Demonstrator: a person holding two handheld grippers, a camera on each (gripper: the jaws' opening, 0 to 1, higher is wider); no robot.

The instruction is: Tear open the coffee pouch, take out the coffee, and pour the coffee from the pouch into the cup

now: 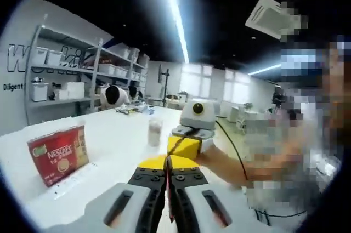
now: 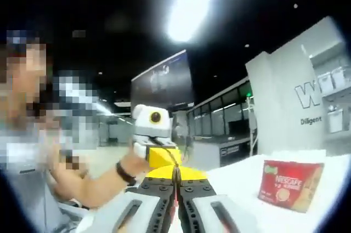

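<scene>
My left gripper (image 1: 167, 159) rises from the bottom of the left gripper view with its yellow-tipped jaws closed on a thin coffee pouch (image 1: 169, 189), which I see edge-on as a red sliver. The right gripper (image 1: 184, 144) meets it tip to tip from beyond. A clear cup (image 1: 155, 132) stands on the white table (image 1: 109, 134) just left of the tips. In the right gripper view my right gripper (image 2: 175, 170) is shut on the same thin pouch (image 2: 176, 200), facing the left gripper (image 2: 163, 153), which a hand (image 2: 131, 168) holds.
A red Nescafe box (image 1: 58, 155) (image 2: 290, 185) stands on the table to the side. Shelves with white bins (image 1: 60, 74) line the wall. A person (image 1: 115, 96) bends over a far table. A black cable (image 1: 233, 145) trails from the right gripper.
</scene>
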